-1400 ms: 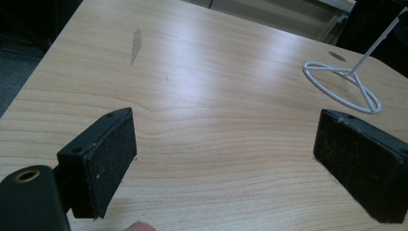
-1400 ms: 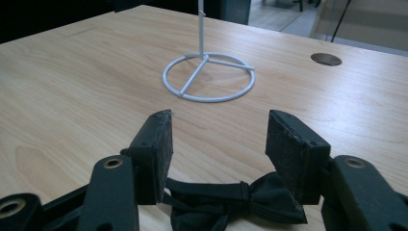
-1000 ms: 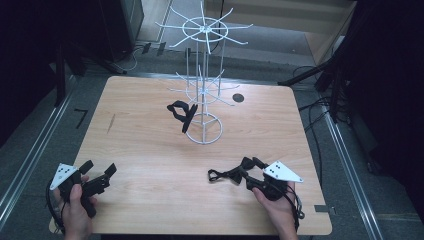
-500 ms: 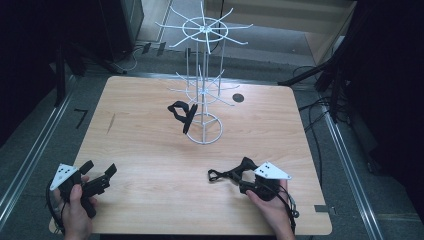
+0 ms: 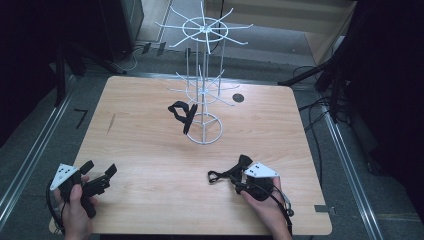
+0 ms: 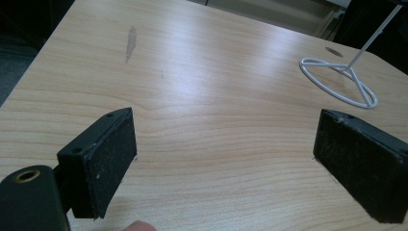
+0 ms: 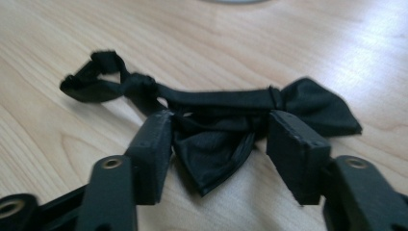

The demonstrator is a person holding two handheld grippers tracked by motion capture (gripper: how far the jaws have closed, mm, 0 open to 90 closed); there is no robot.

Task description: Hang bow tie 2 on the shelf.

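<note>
The high view looks down on the whole table (image 5: 150, 150); both gripper views skim it close, sharing the white rack's (image 5: 204, 100) base ring (image 6: 339, 79).

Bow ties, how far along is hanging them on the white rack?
One bow tie already hangs on the white wire rack. The right gripper has its jaws around a second bow tie lying on the table, not visibly clamped. It is yet to be lifted and hooked. The left gripper is open and empty.
</note>
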